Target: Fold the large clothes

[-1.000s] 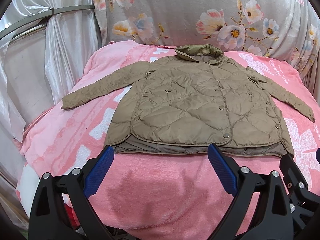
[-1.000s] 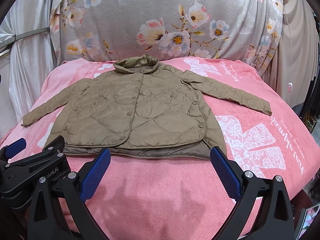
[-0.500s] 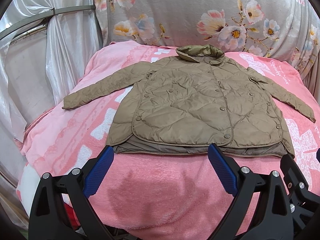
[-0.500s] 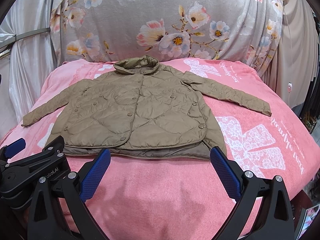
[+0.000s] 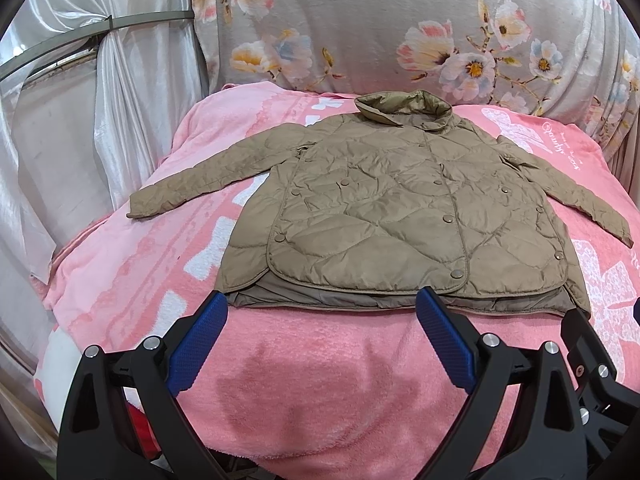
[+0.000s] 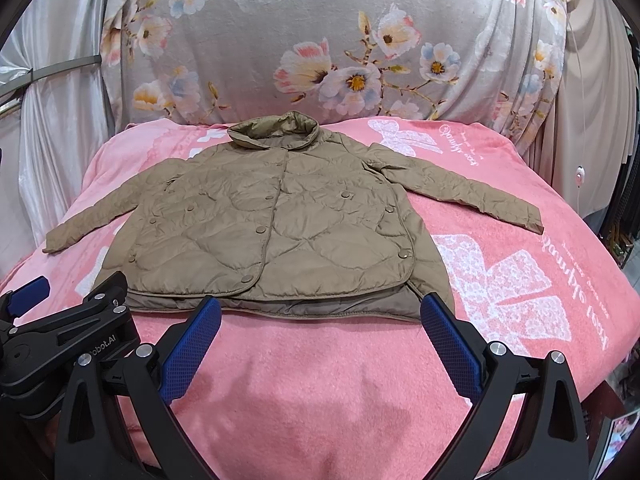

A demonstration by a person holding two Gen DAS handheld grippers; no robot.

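Note:
A tan quilted jacket (image 5: pixel 384 208) lies flat and buttoned on a pink blanket (image 5: pixel 320 344), collar at the far end, both sleeves spread out to the sides. It also shows in the right wrist view (image 6: pixel 276 228). My left gripper (image 5: pixel 322 312) is open and empty, hovering just short of the jacket's near hem. My right gripper (image 6: pixel 320 316) is open and empty, also just short of the hem. The left gripper's body (image 6: pixel 60 332) shows at the lower left of the right wrist view.
The pink blanket (image 6: pixel 320 380) covers a raised bed-like surface. A grey floral cloth (image 5: pixel 400 28) hangs behind it. Silvery curtains (image 5: pixel 100 100) stand at the left. Beige curtains (image 6: pixel 592 100) hang at the right.
Both grippers have crept slightly forward towards the jacket's hem. The jacket has not moved.

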